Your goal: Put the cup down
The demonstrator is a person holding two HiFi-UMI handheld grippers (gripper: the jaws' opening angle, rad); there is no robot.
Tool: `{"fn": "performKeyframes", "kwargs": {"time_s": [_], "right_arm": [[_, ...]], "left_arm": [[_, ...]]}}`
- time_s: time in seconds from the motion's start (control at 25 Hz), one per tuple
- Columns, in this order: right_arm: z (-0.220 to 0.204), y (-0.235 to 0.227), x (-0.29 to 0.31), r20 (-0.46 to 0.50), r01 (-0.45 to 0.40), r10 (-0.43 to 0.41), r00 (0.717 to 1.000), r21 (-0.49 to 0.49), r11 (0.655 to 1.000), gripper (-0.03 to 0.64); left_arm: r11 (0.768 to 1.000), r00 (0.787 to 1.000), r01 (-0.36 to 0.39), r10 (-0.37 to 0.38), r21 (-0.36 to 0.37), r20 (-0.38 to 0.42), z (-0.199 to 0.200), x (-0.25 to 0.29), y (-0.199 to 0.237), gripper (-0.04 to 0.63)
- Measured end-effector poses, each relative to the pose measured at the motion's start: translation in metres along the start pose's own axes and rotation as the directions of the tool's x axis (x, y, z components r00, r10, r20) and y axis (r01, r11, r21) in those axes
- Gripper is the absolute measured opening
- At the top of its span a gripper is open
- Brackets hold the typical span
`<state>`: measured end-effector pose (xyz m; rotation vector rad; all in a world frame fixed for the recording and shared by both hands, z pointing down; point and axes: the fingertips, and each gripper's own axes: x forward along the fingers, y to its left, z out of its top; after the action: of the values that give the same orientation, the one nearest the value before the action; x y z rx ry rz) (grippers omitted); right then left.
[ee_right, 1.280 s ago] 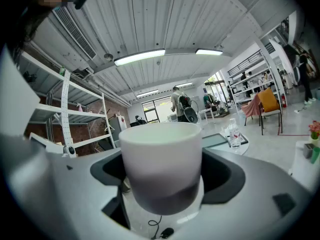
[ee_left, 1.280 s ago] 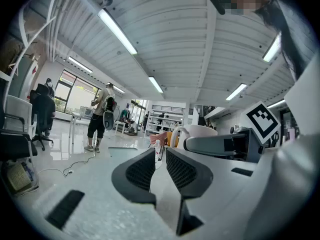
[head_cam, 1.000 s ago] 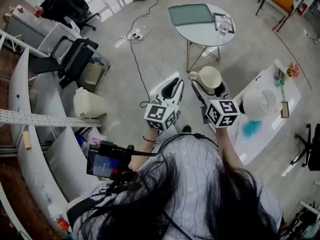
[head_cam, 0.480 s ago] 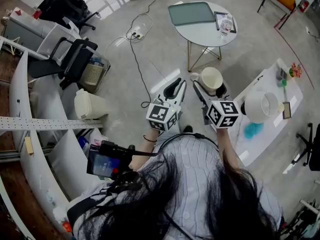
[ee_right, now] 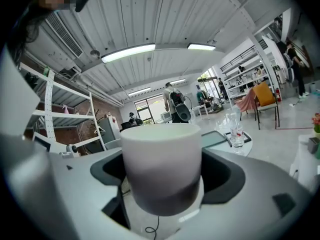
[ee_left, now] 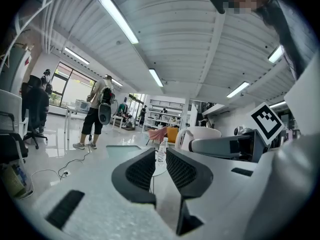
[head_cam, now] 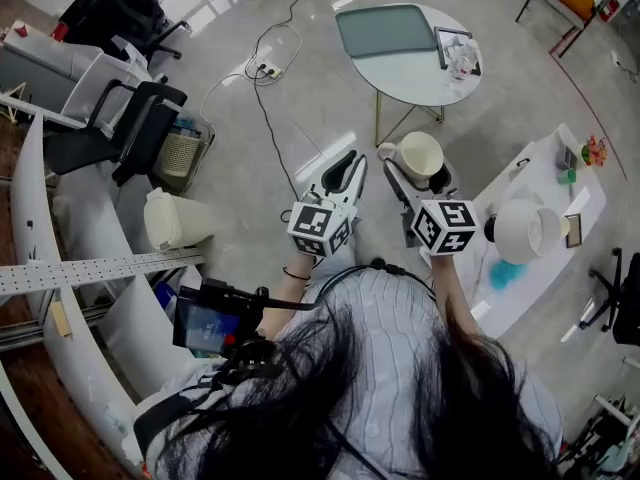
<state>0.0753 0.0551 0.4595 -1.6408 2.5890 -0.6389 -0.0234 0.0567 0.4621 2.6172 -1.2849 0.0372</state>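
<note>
Right now your right gripper (head_cam: pixel 421 171) has its fingers (ee_right: pixel 226 175) pinching the cup (head_cam: pixel 420 155) from both sides, with the cream-coloured cup upright, its open mouth facing up and its handle towards the left of the head view. The cup sits just right of the middle of the head view, in the air over the grey floor (head_cam: pixel 300 98). It is below the round surface (head_cam: pixel 405 66) that carries a grey tray (head_cam: pixel 380 28) and to the left of the long white surface (head_cam: pixel 540 173) at the right edge, touching neither. Your left gripper (head_cam: pixel 343 171) is just beside it on the left at about the same height. Its fingers (ee_left: pixel 140 171) are spread by only a narrow gap and nothing is between them. A black cable (head_cam: pixel 270 118) runs across the floor in the upper left part of the frame.
</note>
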Motion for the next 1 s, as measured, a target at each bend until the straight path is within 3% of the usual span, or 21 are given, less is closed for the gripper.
{"fn": "performKeyframes", "kwargs": {"time_s": [0.44, 1.0], "right_arm": [[0.021, 0.001, 0.093, -0.018, 0.047, -0.047, 0.999, 0.03, 0.998, 0.42], [0.04, -0.009, 0.17, -0.008, 0.176, -0.176, 0.984, 0.046, 0.983, 0.42]], "left_arm": [[0.999, 0.999, 0.043, -0.043, -0.001, -0.014, 0.032, 0.055, 0.085, 0.078], [0.988, 0.988, 0.15, -0.151, -0.022, -0.033, 0.051, 0.111, 0.16, 0.077]]}}
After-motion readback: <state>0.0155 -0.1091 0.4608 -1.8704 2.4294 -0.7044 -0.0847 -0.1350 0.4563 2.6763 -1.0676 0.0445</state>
